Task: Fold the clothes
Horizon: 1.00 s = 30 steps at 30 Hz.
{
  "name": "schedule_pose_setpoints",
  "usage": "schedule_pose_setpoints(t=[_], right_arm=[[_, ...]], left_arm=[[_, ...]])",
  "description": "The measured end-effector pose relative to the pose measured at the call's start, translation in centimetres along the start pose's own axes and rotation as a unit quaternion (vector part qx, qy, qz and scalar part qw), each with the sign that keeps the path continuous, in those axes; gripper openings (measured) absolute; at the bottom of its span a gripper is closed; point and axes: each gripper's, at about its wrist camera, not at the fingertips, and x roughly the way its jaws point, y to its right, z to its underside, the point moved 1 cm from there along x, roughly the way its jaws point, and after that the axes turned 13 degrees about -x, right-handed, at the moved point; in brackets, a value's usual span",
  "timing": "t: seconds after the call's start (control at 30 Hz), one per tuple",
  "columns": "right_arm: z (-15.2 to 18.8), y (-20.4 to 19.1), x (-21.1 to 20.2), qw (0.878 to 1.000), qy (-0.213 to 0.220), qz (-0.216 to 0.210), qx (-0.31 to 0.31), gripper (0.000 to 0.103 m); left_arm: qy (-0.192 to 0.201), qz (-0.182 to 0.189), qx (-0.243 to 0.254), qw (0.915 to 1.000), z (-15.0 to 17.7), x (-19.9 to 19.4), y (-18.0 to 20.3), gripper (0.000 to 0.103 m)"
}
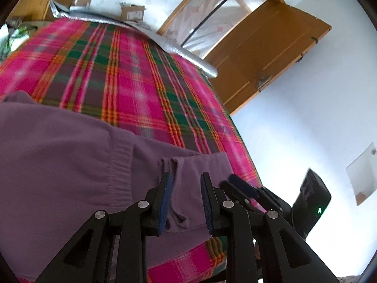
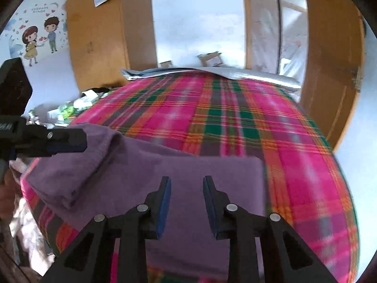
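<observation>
1. Setting: a bed covered by a pink, green and orange plaid blanket (image 2: 235, 122), with wooden wardrobes and white walls behind it.
2. Task item: the purple knit sweater (image 2: 200, 172) lies on the near part of that blanket. In the right wrist view it shows a flat panel with a straight far edge, and a bunched sleeve or side on its left.
3. Left gripper (image 1: 186, 198): your fingers are parted with a fold of the ribbed purple hem lying between them. No clamping is visible; I read it as released.
4. Right gripper (image 2: 186, 202): fingers spread apart and empty, hovering above the flat panel.
5. Step, by my judgement: mid-fold, taking a grip on the left side.
6. Next move calls for closing your left fingers on the hem, then carrying it across the panel while your right gripper steadies the cloth.
</observation>
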Motion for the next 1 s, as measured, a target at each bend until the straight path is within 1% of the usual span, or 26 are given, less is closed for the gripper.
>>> schedule_pose_setpoints(t=[0.1, 0.17, 0.33, 0.4, 0.5, 0.67, 0.77, 0.83, 0.9, 0.97, 1.0], right_arm=[[-1.1, -1.1, 2.1, 1.0, -0.012, -0.021, -0.003, 0.022], [-1.4, -1.7, 3.1, 0.999, -0.017, -0.034, -0.004, 0.022], [-2.1, -3.6, 5.4, 0.998, -0.037, -0.048, -0.021, 0.022], [-1.9, -3.9, 6.0, 0.998, -0.047, -0.046, -0.022, 0.022], [-2.0, -4.0, 6.4, 0.997, -0.055, -0.045, -0.032, 0.022], [-3.2, -4.4, 5.4, 0.998, -0.031, -0.034, -0.043, 0.021], [-3.2, -4.7, 6.7, 0.997, -0.049, -0.042, -0.038, 0.021], [-3.0, -4.9, 7.3, 0.997, -0.055, -0.038, -0.035, 0.022], [-3.0, -5.0, 7.2, 0.997, -0.052, -0.035, -0.037, 0.022], [-3.1, -4.8, 7.1, 0.997, -0.056, -0.038, -0.033, 0.021], [-3.2, -4.7, 6.7, 0.997, -0.052, -0.043, -0.029, 0.021]], left_arm=[[0.003, -0.013, -0.006, 0.9999, -0.1, -0.3, -0.9, 0.026], [0.006, -0.021, -0.015, 0.9997, -0.2, -0.5, -1.7, 0.026], [0.013, -0.029, -0.029, 0.9991, -0.6, -1.0, -3.2, 0.026], [0.016, -0.031, -0.031, 0.9989, -0.7, -1.2, -3.5, 0.026], [0.018, -0.037, -0.036, 0.9985, -0.8, -1.4, -4.1, 0.026], [0.023, -0.039, -0.047, 0.9978, -0.9, -2.0, -5.2, 0.026], [0.026, -0.041, -0.052, 0.9975, -0.9, -2.3, -5.8, 0.026], [0.027, -0.041, -0.055, 0.9973, -0.9, -2.5, -6.0, 0.026], [0.029, -0.042, -0.056, 0.9971, -0.9, -2.8, -6.2, 0.026], [0.032, -0.044, -0.057, 0.9969, -1.0, -3.1, -6.4, 0.026], [0.035, -0.044, -0.057, 0.9968, -1.0, -3.3, -6.5, 0.026]])
